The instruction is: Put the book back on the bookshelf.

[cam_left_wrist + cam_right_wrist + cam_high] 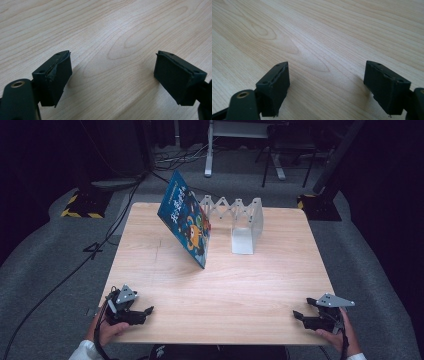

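Note:
A blue picture book (186, 220) stands tilted near the back middle of the wooden table (220, 280), leaning against a white expandable book rack (239, 222). My left gripper (145, 312) rests at the table's front left corner, far from the book, held in a hand. Its jaws stand wide apart with bare wood between them, as the left gripper view (112, 80) shows. At the front right corner my right gripper (298, 316) is likewise open over bare wood (325, 90). Neither one touches the book or the rack.
Grey carpet surrounds the table. Cables run over the floor at the left, and stand bases with yellow-black tape (80, 205) sit behind the table. A white frame leg (209, 150) stands at the back.

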Demonstrator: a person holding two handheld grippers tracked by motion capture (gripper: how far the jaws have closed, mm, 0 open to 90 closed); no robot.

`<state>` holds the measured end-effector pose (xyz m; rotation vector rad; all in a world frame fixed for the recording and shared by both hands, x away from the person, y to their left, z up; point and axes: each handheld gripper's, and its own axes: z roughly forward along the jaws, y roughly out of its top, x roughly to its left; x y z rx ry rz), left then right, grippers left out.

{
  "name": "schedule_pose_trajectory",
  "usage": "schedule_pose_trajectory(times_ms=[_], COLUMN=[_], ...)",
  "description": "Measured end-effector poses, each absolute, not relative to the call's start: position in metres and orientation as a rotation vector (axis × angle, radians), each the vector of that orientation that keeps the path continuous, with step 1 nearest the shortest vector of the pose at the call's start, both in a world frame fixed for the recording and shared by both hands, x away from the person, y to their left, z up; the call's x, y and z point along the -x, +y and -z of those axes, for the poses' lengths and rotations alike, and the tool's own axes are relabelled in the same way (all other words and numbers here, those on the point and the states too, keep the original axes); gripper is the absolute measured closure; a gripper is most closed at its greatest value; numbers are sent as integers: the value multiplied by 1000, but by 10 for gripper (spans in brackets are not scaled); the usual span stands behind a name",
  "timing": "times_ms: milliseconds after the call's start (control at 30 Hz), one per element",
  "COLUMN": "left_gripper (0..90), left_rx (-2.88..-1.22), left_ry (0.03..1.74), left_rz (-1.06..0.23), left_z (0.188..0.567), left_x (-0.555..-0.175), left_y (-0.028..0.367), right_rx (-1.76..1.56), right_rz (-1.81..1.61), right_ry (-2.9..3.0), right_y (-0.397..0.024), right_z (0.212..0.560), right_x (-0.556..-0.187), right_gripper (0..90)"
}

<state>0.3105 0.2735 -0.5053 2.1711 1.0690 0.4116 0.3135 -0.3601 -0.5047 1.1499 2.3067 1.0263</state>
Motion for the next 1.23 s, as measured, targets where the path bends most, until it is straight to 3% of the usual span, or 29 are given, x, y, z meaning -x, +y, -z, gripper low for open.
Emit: schedule_pose_trajectory(times_ms=[1233], left_gripper=[144], left_rx=[-2168], left_ry=[1080], left_rz=[-416], left_z=[505], left_x=[-312], left_y=[273], right_rx=[-1153], right_rz=[-1026], right_ry=[2304], right_y=[-360], right_z=[505], right_x=[-314], right_gripper=[215])
